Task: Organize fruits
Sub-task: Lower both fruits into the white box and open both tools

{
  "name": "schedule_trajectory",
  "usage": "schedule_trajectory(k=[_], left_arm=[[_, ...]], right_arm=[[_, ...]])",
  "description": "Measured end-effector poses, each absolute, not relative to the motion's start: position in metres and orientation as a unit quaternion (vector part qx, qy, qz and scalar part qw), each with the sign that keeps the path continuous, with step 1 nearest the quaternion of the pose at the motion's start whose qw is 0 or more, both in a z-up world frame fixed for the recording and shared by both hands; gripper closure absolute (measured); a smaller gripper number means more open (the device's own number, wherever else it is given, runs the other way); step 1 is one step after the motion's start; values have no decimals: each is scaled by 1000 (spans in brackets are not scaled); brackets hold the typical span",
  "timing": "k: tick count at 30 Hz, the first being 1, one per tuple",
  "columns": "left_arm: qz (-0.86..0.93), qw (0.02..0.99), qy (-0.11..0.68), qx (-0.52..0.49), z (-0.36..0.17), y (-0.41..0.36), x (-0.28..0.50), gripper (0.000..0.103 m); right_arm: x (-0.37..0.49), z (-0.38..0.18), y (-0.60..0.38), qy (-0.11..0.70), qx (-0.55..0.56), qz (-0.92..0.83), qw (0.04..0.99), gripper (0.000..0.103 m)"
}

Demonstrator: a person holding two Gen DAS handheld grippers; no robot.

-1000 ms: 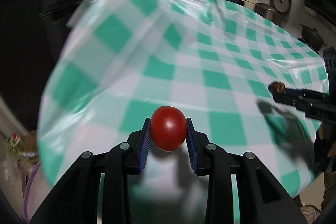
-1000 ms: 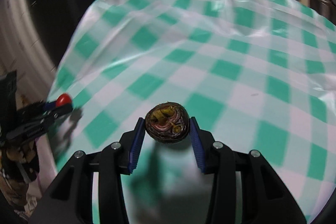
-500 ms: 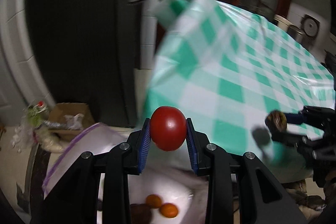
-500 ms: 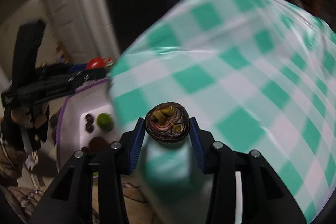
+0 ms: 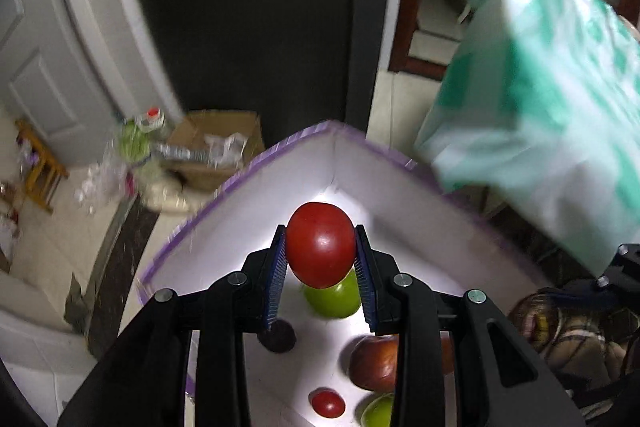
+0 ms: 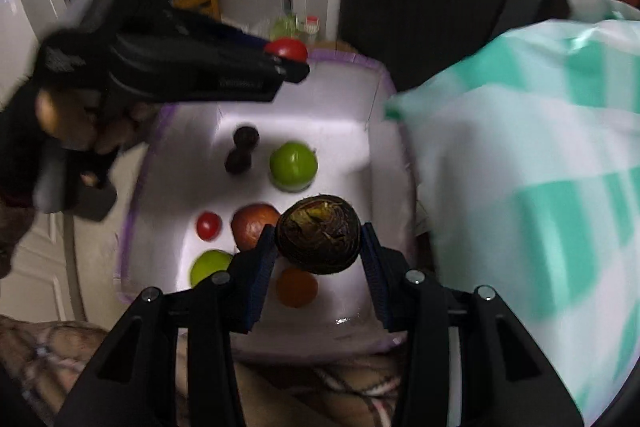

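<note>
The red tomato (image 5: 320, 250) was clamped between the blue pads of the left gripper (image 5: 320, 259), above the far corner of a white box (image 5: 256, 211) with a purple rim. The dark, brown-skinned fruit (image 6: 319, 234), its top yellowish and layered, was clamped in the same way by the right gripper (image 6: 319, 247), above the near half of that box. Neither fruit touched the box floor.

On the floor of the box lay a green fruit (image 6: 293, 165), two small dark fruits (image 6: 241, 149) beside it, a small red fruit (image 6: 208, 225), a reddish-brown fruit (image 6: 252, 225), a second green fruit (image 6: 208, 265) and an orange fruit (image 6: 297, 287).

A green-and-white checked tablecloth (image 6: 520, 167) hung just beside the box. A cardboard carton (image 5: 216, 147) stood on the tiled floor beyond the box. A hand (image 6: 72, 123) held the left gripper's handle.
</note>
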State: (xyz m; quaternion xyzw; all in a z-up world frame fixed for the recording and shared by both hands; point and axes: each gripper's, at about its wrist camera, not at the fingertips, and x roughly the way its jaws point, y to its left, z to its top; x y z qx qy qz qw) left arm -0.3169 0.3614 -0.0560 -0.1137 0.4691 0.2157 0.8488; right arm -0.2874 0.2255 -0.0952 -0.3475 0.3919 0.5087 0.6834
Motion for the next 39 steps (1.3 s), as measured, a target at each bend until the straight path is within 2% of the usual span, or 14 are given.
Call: schedule_trajectory(k=[10,17,29,32,33,35,36,37,39], left_arm=[[235,778,569,-125,-130,393,-300,72],[234,752,605,-122,-159,403,-285,72],[238,745,608,-135,-168,410,-282,71],[242,747,604,-134,-168,413,-282,70],[243,747,604,-135,-167,415,-282,67],[246,754,593,-135,-158,411,-286,48],[248,764,580,-134,-152,412,-290,30],[251,773,568,-132,-145,410,-295,21],[257,787,548,-118,-128,405,-306,14]], right_arm=[[-270,-161,287,421,-409,457,669,60],[-259,-186,309,443,-443,424,654,60],[-253,-193,319,461,-443,425,641,59],[-255,-185,315,457,-432,442,640,51],[-256,-182,312,457,-428,446,640,46],[-263,-172,305,448,-422,455,644,37],[-268,-166,301,440,-421,457,648,29],[-272,-160,296,432,-421,458,653,20],[-279,-148,285,426,-412,469,655,18]])
